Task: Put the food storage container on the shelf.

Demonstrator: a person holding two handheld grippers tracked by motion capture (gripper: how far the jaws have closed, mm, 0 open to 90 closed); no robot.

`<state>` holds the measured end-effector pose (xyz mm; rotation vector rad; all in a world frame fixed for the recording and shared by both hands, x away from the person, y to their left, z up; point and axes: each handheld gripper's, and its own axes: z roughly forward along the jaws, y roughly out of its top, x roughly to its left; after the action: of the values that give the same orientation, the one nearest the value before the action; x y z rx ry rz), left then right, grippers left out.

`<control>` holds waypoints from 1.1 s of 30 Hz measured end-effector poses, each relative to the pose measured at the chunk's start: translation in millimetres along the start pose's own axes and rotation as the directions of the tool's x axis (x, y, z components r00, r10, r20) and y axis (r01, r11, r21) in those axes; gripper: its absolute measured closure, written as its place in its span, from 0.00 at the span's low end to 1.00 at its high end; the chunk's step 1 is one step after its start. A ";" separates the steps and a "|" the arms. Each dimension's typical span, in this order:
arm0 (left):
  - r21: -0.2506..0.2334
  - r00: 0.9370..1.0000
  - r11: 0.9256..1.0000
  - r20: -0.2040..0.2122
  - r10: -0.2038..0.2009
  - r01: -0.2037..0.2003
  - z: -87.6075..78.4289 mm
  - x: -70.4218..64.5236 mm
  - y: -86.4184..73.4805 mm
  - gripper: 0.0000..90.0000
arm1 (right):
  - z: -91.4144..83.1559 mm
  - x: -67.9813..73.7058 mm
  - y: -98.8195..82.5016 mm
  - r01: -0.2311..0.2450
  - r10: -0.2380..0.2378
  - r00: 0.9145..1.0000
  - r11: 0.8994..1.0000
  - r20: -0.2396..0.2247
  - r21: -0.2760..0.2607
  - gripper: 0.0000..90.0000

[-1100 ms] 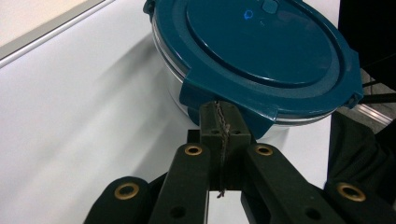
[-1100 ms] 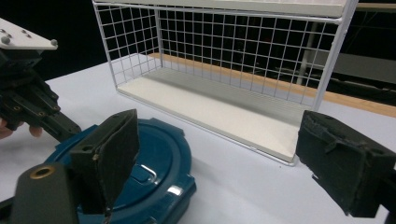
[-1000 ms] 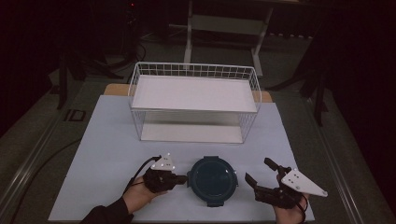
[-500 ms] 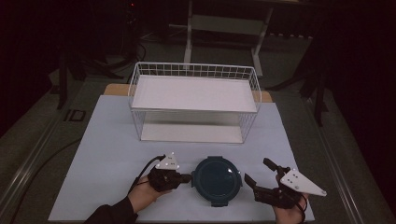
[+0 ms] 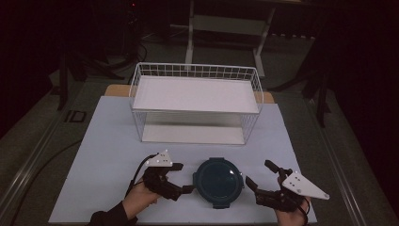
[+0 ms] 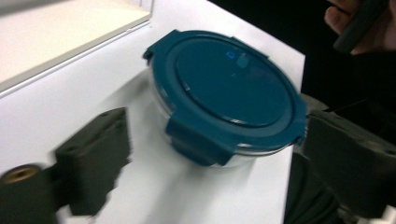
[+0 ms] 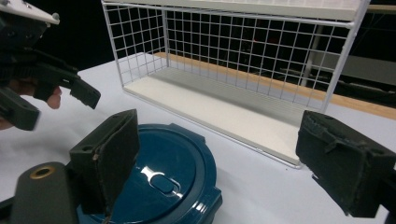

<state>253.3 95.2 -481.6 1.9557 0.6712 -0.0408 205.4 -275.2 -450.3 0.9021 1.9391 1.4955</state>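
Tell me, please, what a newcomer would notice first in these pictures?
First the round container with the dark teal lid, at the near edge of the white table, flanked by the left gripper and the right gripper, both open and apart from it. Behind it stands a white wire rack with two shelves.

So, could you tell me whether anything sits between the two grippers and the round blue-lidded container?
Nothing visible does. The container sits on bare table with the left gripper close at one side and the right gripper at the other, both with jaws open and clear of it. The left jaws have just been opening, with nothing between them.
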 end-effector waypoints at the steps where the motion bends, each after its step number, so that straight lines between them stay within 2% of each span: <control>1: 0.003 1.000 1.000 0.008 -0.004 0.004 0.3 -2.1 1.4 0.03 | 0.1 1.2 1.0 0.006 -0.006 1.000 1.000 -0.002 -0.001 0.15; 3: -0.003 1.000 1.000 0.012 -0.007 0.007 0.6 -4.0 2.5 0.02 | 0.1 2.8 2.0 0.010 -0.010 1.000 1.000 -0.003 -0.005 0.15; 4: -0.008 0.999 0.999 0.018 -0.036 0.036 2.2 -5.6 5.7 0.01 | 0.0 7.0 5.7 0.035 -0.035 0.999 0.999 -0.011 -0.006 0.15; 9: -0.006 0.993 0.993 -0.011 -0.121 0.121 6.1 -0.9 8.0 0.01 | -0.2 10.1 8.4 0.037 -0.037 0.999 0.999 -0.026 -0.011 0.15; 12: 0.002 0.981 0.981 0.002 -0.193 0.193 10.6 4.3 7.0 0.02 | -0.5 10.1 9.1 0.031 -0.032 0.999 0.999 -0.037 -0.013 0.15; 15: 0.012 0.969 0.969 -0.007 -0.248 0.248 16.8 8.2 4.1 0.03 | -0.9 10.0 10.8 0.071 -0.071 0.997 0.997 -0.019 -0.012 0.15; 17: 0.023 0.953 0.953 -0.005 -0.302 0.303 21.2 12.5 1.4 0.03 | -0.5 9.6 11.3 0.089 -0.089 0.996 0.996 -0.003 -0.005 0.15; 20: 0.037 0.932 0.931 -0.013 -0.363 0.364 26.0 17.7 -1.4 0.04 | -1.5 7.9 10.1 0.069 -0.069 0.997 0.998 -0.025 -0.007 0.17; 22: 0.043 0.909 0.909 0.020 -0.416 0.415 28.4 21.7 -2.5 0.04 | -3.0 8.0 9.4 0.075 -0.075 0.997 0.997 -0.014 -0.003 0.17; 24: 0.088 0.884 0.883 0.046 -0.465 0.460 31.4 25.5 -3.0 0.05 | -4.8 7.6 9.4 0.042 -0.041 0.999 0.999 -0.032 0.014 0.16; 25: 0.102 0.871 0.870 0.051 -0.488 0.482 32.9 26.9 -3.2 0.06 | -4.9 7.1 9.4 0.030 -0.029 0.999 0.999 -0.036 0.027 0.15; 28: 0.127 0.845 0.844 0.062 -0.530 0.520 34.9 31.2 -4.5 0.09 | -4.3 7.6 7.7 0.018 -0.016 0.999 0.999 -0.045 0.048 0.12; 30: 0.148 0.823 0.819 0.054 -0.566 0.554 36.4 33.4 -5.5 0.15 | -2.9 9.6 6.9 0.020 -0.018 0.999 0.998 -0.038 0.053 0.11; 32: 0.163 0.797 0.795 0.068 -0.600 0.584 37.6 35.4 -7.5 0.17 | -0.8 11.4 6.5 0.015 -0.012 0.999 0.998 -0.041 0.060 0.11; 33: 0.163 0.797 0.795 0.068 -0.600 0.584 37.6 35.4 -7.5 0.20 | -0.8 11.4 6.5 0.015 -0.012 0.999 0.998 -0.041 0.060 0.11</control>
<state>289.4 81.4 -516.7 1.7748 1.2107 -0.6009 198.7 -265.9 -443.9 0.8892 2.0251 1.4653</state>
